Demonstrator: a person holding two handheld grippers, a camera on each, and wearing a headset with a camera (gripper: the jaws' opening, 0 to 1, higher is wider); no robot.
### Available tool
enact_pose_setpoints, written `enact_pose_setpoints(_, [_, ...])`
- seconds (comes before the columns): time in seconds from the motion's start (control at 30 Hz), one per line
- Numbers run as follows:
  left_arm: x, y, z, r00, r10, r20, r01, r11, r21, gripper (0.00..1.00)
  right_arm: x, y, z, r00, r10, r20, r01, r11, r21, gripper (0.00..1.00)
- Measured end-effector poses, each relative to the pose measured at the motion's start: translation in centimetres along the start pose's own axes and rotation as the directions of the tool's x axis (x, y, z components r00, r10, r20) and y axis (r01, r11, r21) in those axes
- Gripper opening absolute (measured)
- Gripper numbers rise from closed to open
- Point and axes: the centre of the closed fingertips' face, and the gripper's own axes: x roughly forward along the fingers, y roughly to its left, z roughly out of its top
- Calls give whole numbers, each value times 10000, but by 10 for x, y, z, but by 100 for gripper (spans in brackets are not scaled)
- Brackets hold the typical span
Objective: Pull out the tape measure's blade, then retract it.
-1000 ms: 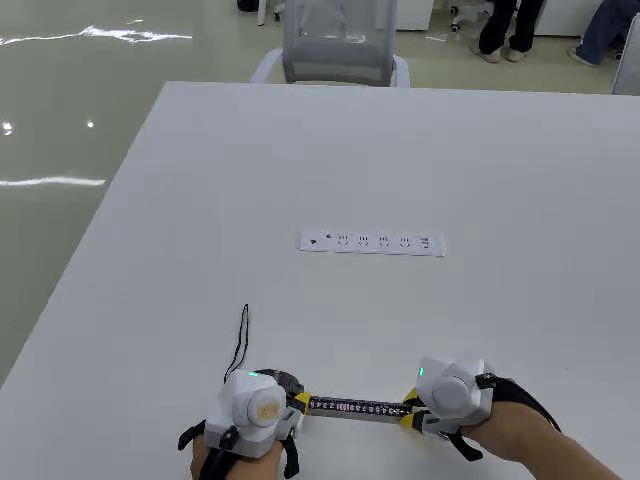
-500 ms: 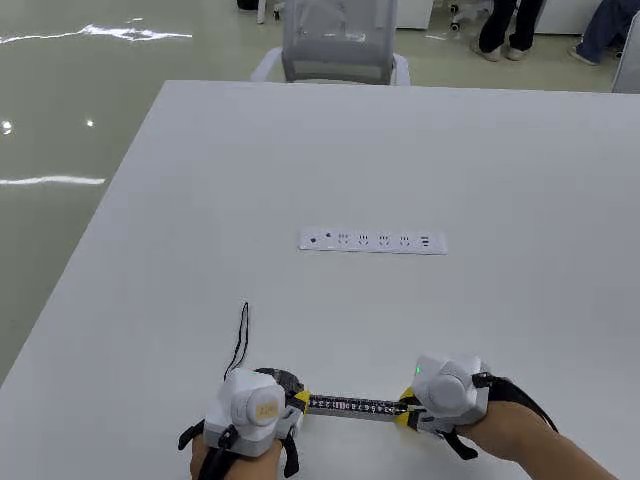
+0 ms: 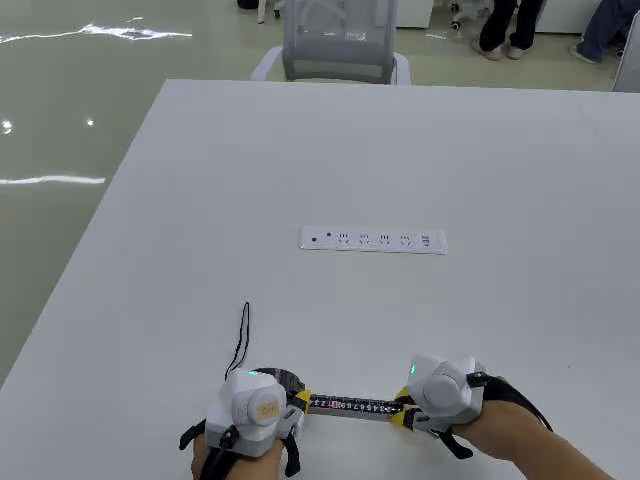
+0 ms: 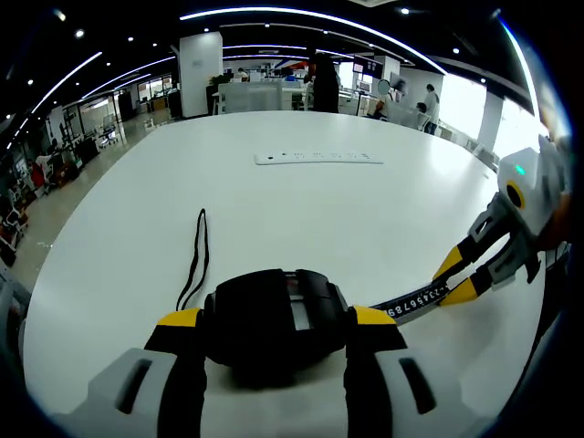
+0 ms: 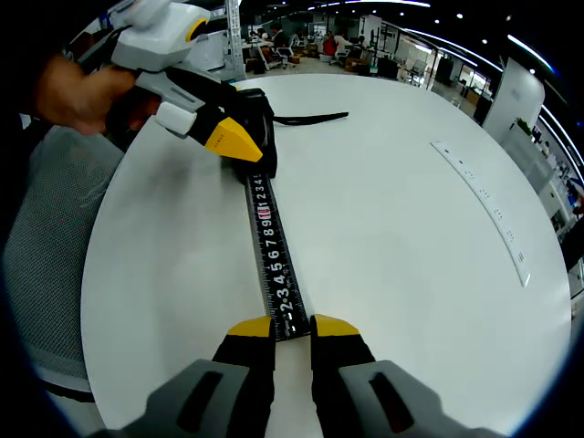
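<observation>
At the near edge of the white table the person has both tools down low, close to the body. The left gripper has its two yellow-tipped jaws pressed against either side of the black tape measure, clamped on the case, which sits flat on the tabletop. From the case's right side the blade runs out across the table, lying flat, black with white numbers and a red mark partway along. Its free end sits between the jaws of the right gripper, which are drawn in tight and pinch the tip of the blade. In the head view the two grippers stand side by side near each other, joined by that short stretch of exposed blade, with the person's hands behind them.

A thin black lanyard trails from the case away from the person, lying loose on the table just beyond the left gripper.

Farther out, around the middle of the table and well apart from the tape measure, a white power strip lies flat with its row of sockets facing up.

Past the far edge stands a grey mesh-backed office chair, pushed up near the table. Beyond it, on the glossy pale floor, the legs of people are visible.
</observation>
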Motion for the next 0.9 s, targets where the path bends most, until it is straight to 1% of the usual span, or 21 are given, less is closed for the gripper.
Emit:
enact_pose_setpoints(0.17, [0,0,0,10000,-16,-25,16,10000,8,57,1,2,4,10000,18,52,-18,10000,-54,13])
enact_pose_setpoints(0.57, [0,0,0,10000,-20,-21,20,10000,-2,58,2,2,3,10000,40,43,-40,9999,-106,13])
enact_pose_setpoints(0.9, [0,0,0,10000,-18,-13,18,10000,3,58,5,3,7,9999,73,73,-72,9999,-140,13])
